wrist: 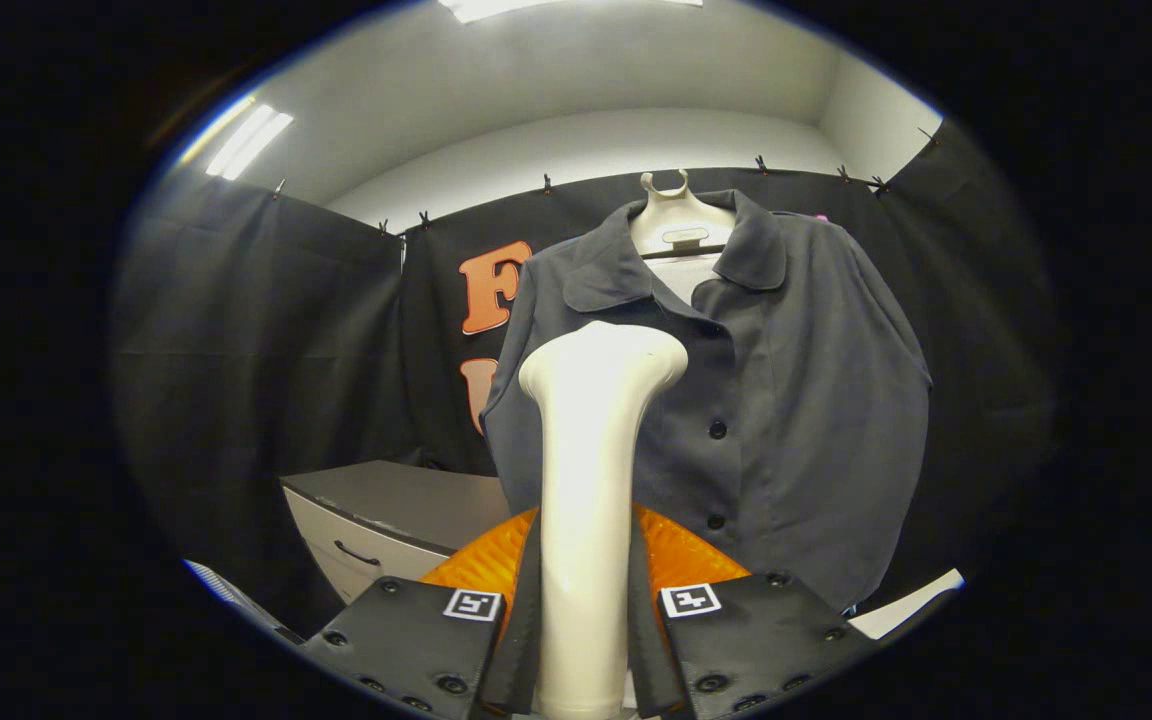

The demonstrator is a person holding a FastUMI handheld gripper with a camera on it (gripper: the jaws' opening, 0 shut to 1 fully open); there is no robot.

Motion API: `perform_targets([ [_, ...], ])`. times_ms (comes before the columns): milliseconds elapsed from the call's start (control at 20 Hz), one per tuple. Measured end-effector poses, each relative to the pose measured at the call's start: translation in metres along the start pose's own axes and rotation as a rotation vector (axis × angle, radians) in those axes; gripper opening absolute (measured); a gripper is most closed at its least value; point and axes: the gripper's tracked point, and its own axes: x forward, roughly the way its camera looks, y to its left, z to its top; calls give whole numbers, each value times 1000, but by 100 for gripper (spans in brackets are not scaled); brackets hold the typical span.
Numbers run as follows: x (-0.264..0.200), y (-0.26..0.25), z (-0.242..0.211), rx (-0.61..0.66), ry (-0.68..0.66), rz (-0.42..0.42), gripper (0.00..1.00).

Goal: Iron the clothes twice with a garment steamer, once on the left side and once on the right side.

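The white garment steamer (591, 480) stands upright, clamped between the fingers (584, 640), its head just short of the dark shirt (796, 400) hanging on a hanger (674, 222) beyond. Open room spreads left of the shirt's edge, above a grey cabinet (386, 505) below.

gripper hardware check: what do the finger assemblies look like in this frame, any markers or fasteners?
The gripper has two broad, flat, angular finger plates flanking the white plastic garment steamer handle. Each plate carries one small square black-and-white fiducial marker on its inner upper corner, left marker and right marker. Round screw heads dot the plate edges. No cables or sleeve visible.
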Motion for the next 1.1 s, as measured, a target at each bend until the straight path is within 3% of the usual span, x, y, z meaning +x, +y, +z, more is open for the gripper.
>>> perform_targets([
  [550,35,-1,-23,13,38,-24,44],
  [1100,22,-3,-56,18,93,-44,44],
])
